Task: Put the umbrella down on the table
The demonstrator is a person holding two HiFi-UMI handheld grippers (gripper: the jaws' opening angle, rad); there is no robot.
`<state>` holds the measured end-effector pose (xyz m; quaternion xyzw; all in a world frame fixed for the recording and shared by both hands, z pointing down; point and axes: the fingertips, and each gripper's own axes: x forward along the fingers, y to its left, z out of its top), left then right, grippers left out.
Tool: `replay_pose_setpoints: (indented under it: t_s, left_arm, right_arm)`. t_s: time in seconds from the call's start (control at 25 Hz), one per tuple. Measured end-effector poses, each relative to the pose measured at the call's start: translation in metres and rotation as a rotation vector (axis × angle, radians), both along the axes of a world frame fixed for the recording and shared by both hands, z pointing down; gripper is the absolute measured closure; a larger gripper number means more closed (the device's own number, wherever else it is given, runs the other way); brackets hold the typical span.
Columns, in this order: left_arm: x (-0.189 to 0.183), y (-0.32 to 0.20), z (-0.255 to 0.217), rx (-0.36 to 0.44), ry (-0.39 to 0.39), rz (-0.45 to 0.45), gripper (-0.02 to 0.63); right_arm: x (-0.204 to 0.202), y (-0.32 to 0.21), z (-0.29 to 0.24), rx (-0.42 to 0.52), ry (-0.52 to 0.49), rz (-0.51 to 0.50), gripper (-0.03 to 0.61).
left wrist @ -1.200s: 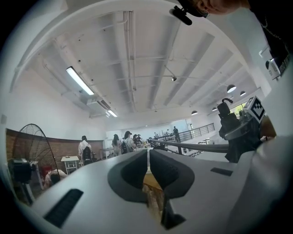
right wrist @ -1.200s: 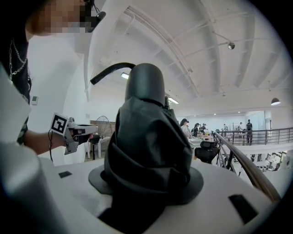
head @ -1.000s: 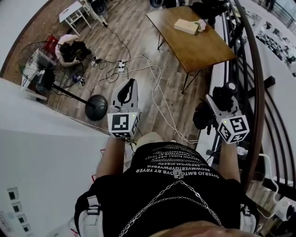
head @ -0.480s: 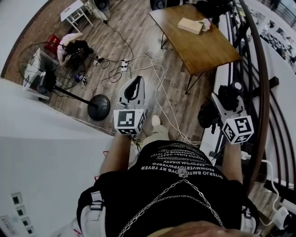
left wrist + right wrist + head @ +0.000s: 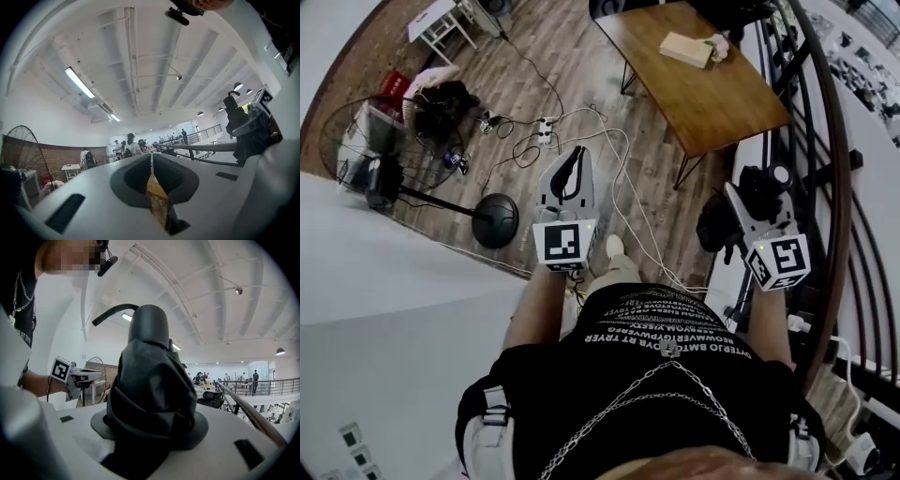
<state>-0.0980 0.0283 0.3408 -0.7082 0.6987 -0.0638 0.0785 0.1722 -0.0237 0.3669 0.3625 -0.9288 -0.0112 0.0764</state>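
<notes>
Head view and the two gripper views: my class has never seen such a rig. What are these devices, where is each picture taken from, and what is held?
A person holds a tool with two jaws in each hand. The head view comes from a camera on the person's head, looking down; each gripper view looks along one tool's jaws. The left gripper is shut and empty. The right gripper clamps a folded black umbrella. The wooden table ahead bears a pale flat box.
</notes>
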Motion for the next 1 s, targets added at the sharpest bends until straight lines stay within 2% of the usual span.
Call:
replay_pose_setpoints:
  t_s: [0.2, 0.36, 0.64, 1.0]
  left_arm:
    - [-0.020, -0.035, -0.002, 0.030, -0.023, 0.017, 0.575]
    - [-0.033, -0.066, -0.003, 0.013, -0.047, 0.058, 0.574]
    - [-0.067, -0.118, -0.010, 0.014, -0.047, 0.109, 0.574]
    - [-0.136, -0.158, -0.012, 0.032, -0.029, 0.107, 0.574]
  right_arm:
    - [-0.027, -0.031, -0.002, 0.001, 0.021, 0.012, 0.331]
    - [-0.046, -0.057, -0.002, -0.017, 0.024, 0.034, 0.331]
    - [-0.081, -0.102, -0.010, -0.036, 0.026, 0.081, 0.331]
    - [-0.138, -0.141, -0.006, -0.041, 0.046, 0.096, 0.331]
